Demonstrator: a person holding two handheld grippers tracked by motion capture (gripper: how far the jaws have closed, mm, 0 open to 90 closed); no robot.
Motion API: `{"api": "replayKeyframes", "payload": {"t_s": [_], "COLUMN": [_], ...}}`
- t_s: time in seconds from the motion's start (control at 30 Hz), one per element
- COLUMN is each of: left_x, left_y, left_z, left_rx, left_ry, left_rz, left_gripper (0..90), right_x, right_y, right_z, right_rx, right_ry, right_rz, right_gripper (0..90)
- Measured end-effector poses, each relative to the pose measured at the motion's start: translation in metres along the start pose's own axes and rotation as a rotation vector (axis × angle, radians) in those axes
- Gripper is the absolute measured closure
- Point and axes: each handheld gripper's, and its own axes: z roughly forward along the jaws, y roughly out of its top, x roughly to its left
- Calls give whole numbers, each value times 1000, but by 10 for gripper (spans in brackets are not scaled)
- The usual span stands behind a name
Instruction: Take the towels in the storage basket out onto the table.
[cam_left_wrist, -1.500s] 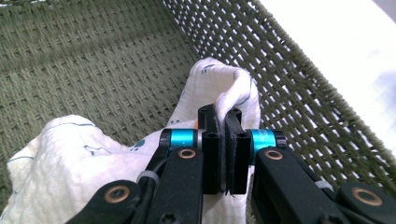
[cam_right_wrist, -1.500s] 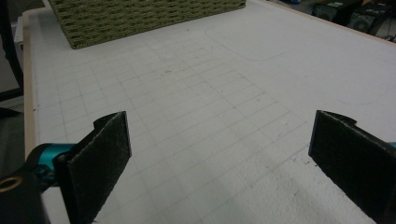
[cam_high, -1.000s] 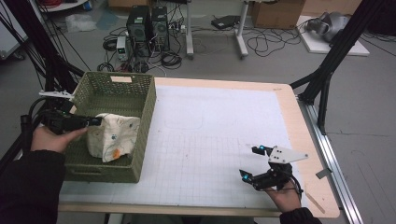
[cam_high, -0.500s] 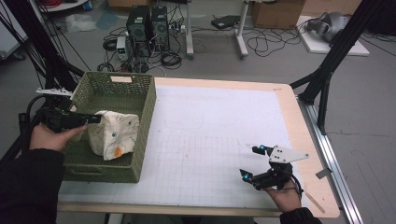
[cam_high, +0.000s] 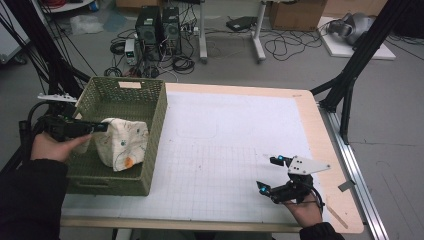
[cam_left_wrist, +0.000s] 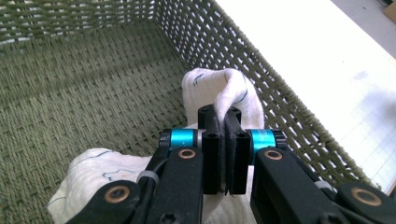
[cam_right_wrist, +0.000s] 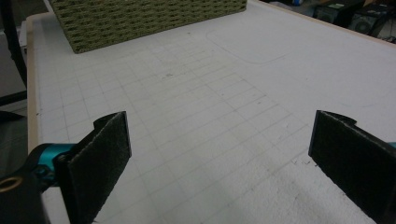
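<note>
A white cloth (cam_high: 122, 143) with thin blue lines and an orange spot hangs inside the green woven basket (cam_high: 155, 120) at the table's left. My left gripper (cam_high: 102, 127) is shut on the cloth's upper edge; in the left gripper view the jaws pinch a fold of the cloth (cam_left_wrist: 231, 93) above the basket floor (cam_left_wrist: 84, 93), with more cloth bunched below. My right gripper (cam_high: 270, 174) rests near the table's front right edge, open, nothing between its jaws. In the right gripper view its two dark pads (cam_right_wrist: 100, 149) stand wide apart over the white gridded mat (cam_right_wrist: 210, 116).
The basket's side (cam_right_wrist: 140, 18) stands at the far end of the mat in the right gripper view. The white mat (cam_high: 225, 145) covers the wooden table. Black frame legs (cam_high: 345, 85) rise at the right; computers and cables (cam_high: 160, 25) lie on the floor beyond.
The cloth has shifted slightly within the basket, hanging a little differently from my left gripper. Both hands stay where they were.
</note>
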Motion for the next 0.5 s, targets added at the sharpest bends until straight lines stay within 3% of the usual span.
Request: {"api": "replayKeyframes", "payload": {"t_s": [0.5], "left_x": [-8], "left_y": [16], "left_z": [-13], "left_rx": [-33], "left_ry": [-6], "left_rz": [25], "left_gripper": [869], "right_x": [0], "right_y": [0], "right_z": [1], "right_rx": [0], "right_ry": [-1], "right_rz": [-3], "right_gripper": [47]}}
